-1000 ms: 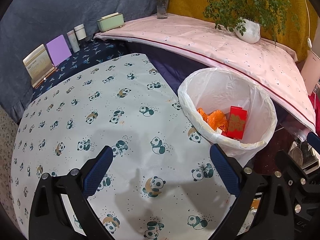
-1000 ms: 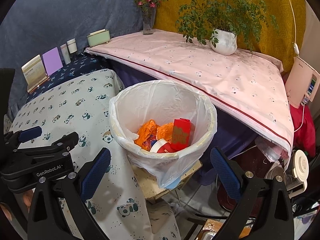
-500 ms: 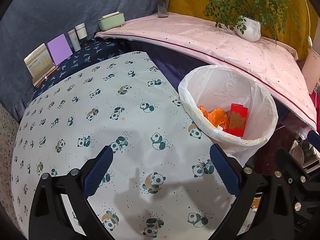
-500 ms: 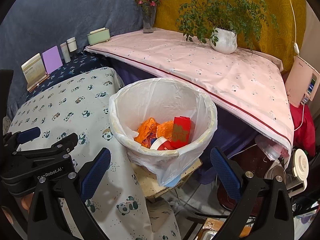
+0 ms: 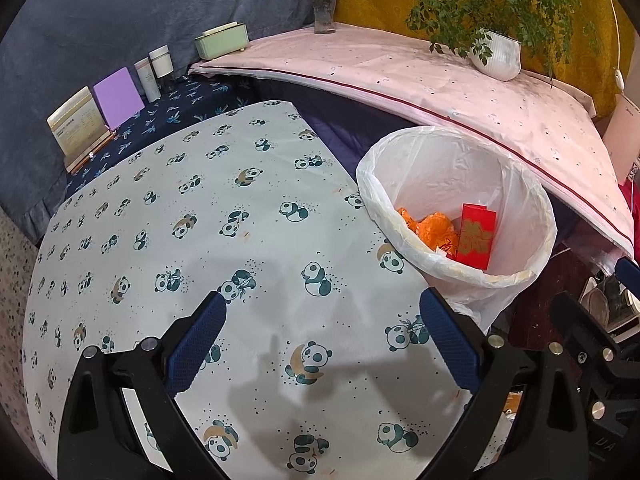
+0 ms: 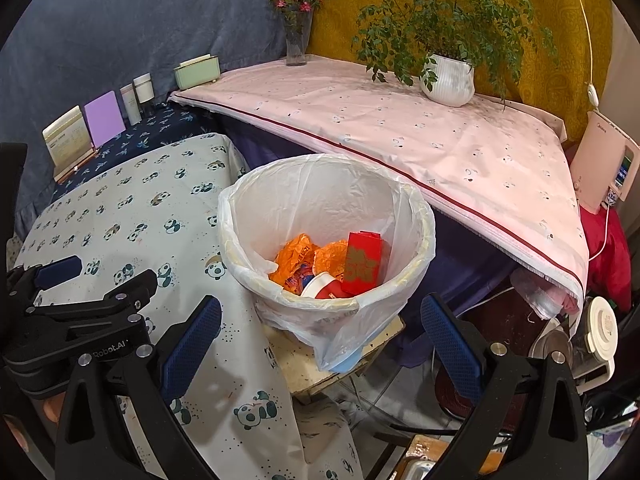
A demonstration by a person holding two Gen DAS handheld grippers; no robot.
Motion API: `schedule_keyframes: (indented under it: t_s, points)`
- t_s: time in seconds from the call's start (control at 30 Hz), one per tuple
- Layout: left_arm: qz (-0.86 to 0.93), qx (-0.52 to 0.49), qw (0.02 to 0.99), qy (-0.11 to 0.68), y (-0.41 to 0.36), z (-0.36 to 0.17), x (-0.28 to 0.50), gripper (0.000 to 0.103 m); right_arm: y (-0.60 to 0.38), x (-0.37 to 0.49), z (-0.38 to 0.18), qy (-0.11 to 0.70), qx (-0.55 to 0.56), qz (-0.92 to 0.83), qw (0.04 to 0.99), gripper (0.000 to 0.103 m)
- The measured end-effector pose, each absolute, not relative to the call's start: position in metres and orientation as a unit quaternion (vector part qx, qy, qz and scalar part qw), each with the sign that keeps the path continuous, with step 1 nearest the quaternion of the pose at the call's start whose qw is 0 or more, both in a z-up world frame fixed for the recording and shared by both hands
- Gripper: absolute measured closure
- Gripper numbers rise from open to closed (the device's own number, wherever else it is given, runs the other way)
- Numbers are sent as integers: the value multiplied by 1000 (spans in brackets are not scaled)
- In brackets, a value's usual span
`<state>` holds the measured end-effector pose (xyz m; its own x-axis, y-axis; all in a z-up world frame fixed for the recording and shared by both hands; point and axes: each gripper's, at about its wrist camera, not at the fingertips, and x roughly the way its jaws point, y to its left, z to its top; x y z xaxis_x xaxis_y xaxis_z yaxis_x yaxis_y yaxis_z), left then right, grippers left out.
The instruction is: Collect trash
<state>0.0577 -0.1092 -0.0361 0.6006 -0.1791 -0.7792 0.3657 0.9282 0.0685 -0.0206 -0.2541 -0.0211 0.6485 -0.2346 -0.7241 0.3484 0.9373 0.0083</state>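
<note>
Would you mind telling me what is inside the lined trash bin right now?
In the trash bin: a red envelope, crumpled orange wrappers and a red-and-white cup. Anything beneath them is covered.

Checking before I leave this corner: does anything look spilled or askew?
Nothing spilled. The orange wrappers and red envelope lie inside the lined bin. Only the liner's loose tail hangs outside.

Left gripper [image 5: 320, 336] spread wide, empty; right gripper [image 6: 320, 338] likewise.
</note>
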Motion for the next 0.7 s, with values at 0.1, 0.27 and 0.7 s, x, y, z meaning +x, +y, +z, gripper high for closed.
schedule_keyframes:
  t_s: [0.1, 0.27, 0.7]
  points:
    - [-154, 111, 887, 420, -109, -36, 58, 10, -254, -21, -21, 387, 74, -161, 905, 7]
    - [-153, 112, 886, 423, -108, -39, 58, 10, -254, -20, -21, 388, 73, -161, 905, 7]
    - [-160, 111, 883, 426, -105, -41, 60, 10, -254, -20, -21, 388, 74, -161, 905, 7]
